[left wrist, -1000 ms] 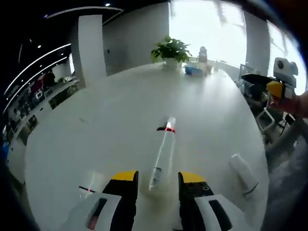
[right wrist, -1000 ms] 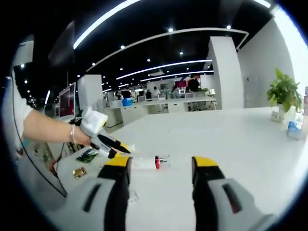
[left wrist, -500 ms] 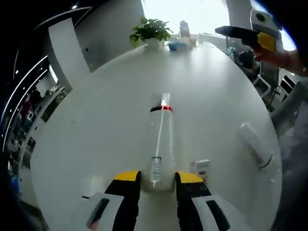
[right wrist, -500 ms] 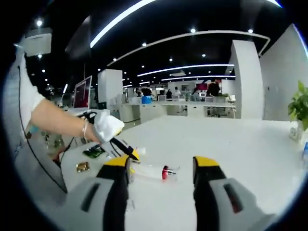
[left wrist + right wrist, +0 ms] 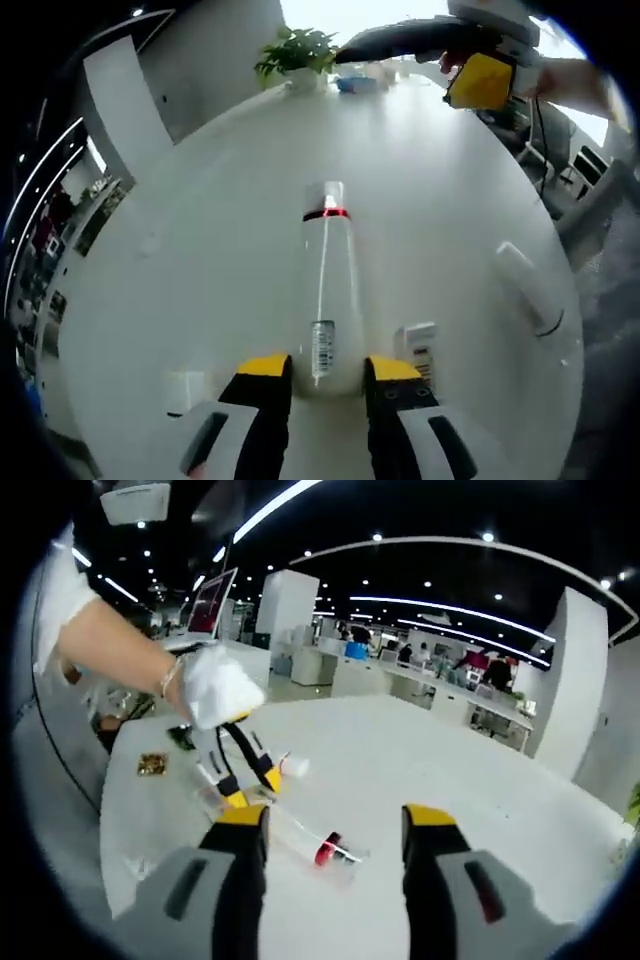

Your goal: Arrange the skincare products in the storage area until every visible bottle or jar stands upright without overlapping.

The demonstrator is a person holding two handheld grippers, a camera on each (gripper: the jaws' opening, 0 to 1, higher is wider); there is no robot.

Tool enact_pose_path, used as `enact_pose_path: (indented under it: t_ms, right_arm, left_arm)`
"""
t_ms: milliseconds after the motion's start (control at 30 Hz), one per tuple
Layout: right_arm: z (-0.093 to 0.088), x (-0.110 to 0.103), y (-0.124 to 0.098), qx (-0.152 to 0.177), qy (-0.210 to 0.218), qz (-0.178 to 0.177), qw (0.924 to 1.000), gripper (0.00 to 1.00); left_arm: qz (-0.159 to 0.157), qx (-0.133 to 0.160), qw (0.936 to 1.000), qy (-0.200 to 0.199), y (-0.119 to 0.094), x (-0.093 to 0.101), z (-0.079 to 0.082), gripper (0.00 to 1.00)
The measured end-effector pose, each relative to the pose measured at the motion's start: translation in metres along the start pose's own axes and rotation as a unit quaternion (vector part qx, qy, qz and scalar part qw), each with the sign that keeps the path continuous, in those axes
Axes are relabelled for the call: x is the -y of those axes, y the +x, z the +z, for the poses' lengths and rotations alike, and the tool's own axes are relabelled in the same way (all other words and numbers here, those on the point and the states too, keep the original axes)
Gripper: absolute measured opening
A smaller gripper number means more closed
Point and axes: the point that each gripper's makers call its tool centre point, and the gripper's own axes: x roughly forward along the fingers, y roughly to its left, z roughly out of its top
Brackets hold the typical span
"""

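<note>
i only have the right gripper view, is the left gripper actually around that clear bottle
Observer: Yes. In the left gripper view the clear bottle lies flat with its base between the left gripper jaws.
Operator: anything else near it
Observer: A small white box sits beside the bottle's base.
Operator: more products lying down
Observer: A white tube lies on its side near the table edge.
</note>
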Motion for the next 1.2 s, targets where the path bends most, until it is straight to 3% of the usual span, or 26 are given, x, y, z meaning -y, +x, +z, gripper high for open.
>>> enact_pose_path:
  t_ms: [167, 300, 500, 667, 700, 733, 767, 833, 867, 900, 967, 1067, 1200]
  right_arm:
    - [-0.023, -0.001, 0.029, -0.048, -0.030, 0.050, 0.9971, 0.58]
    - [-0.046, 0.005, 0.049, -0.082, -0.015, 0.067, 0.9942, 0.58]
    - [-0.073, -0.021, 0.058, -0.127, -0.035, 0.156, 0.9789, 0.58]
    - [-0.098, -0.023, 0.057, -0.169, -0.054, 0.170, 0.9692, 0.53]
    - [-0.107, -0.025, 0.055, -0.188, -0.061, 0.181, 0.9635, 0.53]
    - [-0.092, -0.033, 0.060, -0.139, -0.021, 0.190, 0.9717, 0.53]
    - [-0.101, -0.029, 0.055, -0.171, -0.008, 0.183, 0.9681, 0.52]
    - [-0.103, -0.034, 0.056, -0.172, 0.014, 0.194, 0.9657, 0.48]
    - [-0.103, -0.027, 0.056, -0.163, -0.007, 0.185, 0.9690, 0.43]
    - [-0.102, -0.028, 0.055, -0.157, 0.011, 0.188, 0.9694, 0.42]
    - [-0.100, -0.027, 0.057, -0.153, 0.003, 0.184, 0.9709, 0.42]
    - [-0.099, -0.030, 0.057, -0.169, 0.002, 0.181, 0.9687, 0.41]
    - [-0.100, -0.032, 0.054, -0.227, -0.022, 0.179, 0.9572, 0.38]
  left_arm:
    - [-0.014, -0.015, 0.9995, 0.024, 0.002, 0.000, -0.002, 0.30]
    - [-0.019, -0.037, 0.9977, 0.054, 0.004, 0.000, -0.006, 0.30]
    - [-0.030, -0.039, 0.9979, 0.042, 0.003, 0.001, -0.009, 0.30]
    - [-0.043, -0.044, 0.9976, 0.033, 0.003, 0.004, -0.011, 0.30]
    - [-0.048, -0.045, 0.9973, 0.033, 0.003, 0.006, -0.012, 0.30]
    - [-0.053, -0.046, 0.9970, 0.035, 0.003, 0.007, -0.012, 0.30]
    - [-0.061, -0.048, 0.9963, 0.036, 0.002, 0.009, -0.013, 0.30]
    - [-0.071, -0.051, 0.9955, 0.035, 0.002, 0.013, -0.014, 0.30]
    - [-0.076, -0.052, 0.9951, 0.036, 0.001, 0.015, -0.014, 0.30]
    - [-0.077, -0.053, 0.9950, 0.036, 0.001, 0.016, -0.014, 0.30]
    - [-0.076, -0.053, 0.9953, 0.030, 0.001, 0.015, -0.014, 0.30]
    - [-0.073, -0.052, 0.9957, 0.022, 0.001, 0.015, -0.014, 0.30]
    - [-0.066, -0.046, 0.9966, 0.014, 0.000, 0.015, -0.015, 0.30]
